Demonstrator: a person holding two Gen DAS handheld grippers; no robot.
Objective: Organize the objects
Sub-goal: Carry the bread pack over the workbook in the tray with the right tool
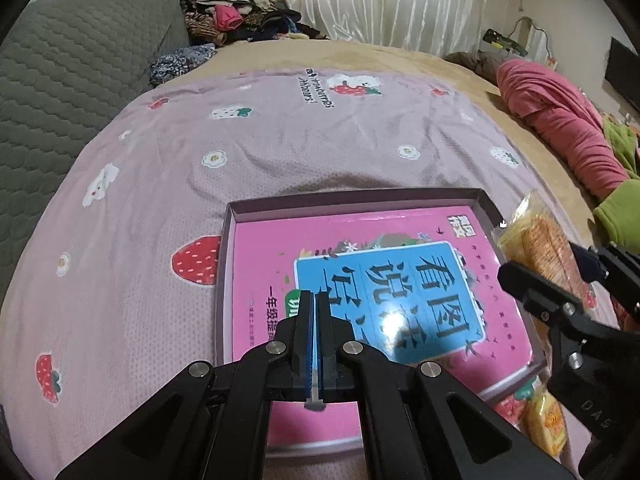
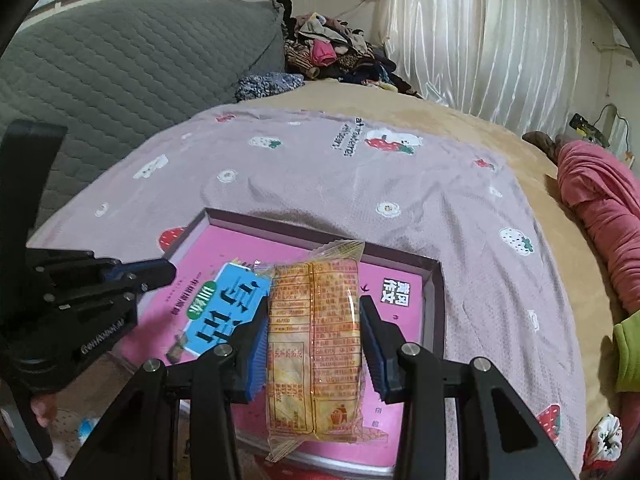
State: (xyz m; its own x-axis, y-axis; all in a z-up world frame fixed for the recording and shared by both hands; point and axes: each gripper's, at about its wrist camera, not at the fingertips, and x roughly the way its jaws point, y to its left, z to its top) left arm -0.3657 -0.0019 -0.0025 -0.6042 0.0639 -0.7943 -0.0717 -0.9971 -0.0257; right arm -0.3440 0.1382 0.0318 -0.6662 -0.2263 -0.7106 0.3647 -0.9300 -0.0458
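Landmark: shallow box (image 1: 486,204), lying open on the pink strawberry-print blanket (image 1: 280,140) that is covering the bed.

Item 1: pink book (image 1: 280,248) with a blue title panel, lying flat inside the box and filling most of its floor.

Item 2: yellow snack packet (image 2: 314,344), clear wrapper, printed side facing my right camera. I am pinching it with my right claw (image 2: 314,344), one blue pad on each long side, and holding it above the box's near half, over the book. From the left camera the packet is showing at the box's right wall.

Item 3: second yellow packet (image 1: 546,420), lying on the blanket just outside the box's near right corner.

Item 4: my left claw (image 1: 314,300), pads pressed together with nothing between them, hovering over the box's near left part, above the book.

Item 5: grey quilted cushion (image 1: 80,60), standing left of the box, well apart.

Item 6: pile of clothes (image 1: 236,12), far beyond the box.

Item 7: rolled red cloth (image 1: 560,120), lying right of the box.
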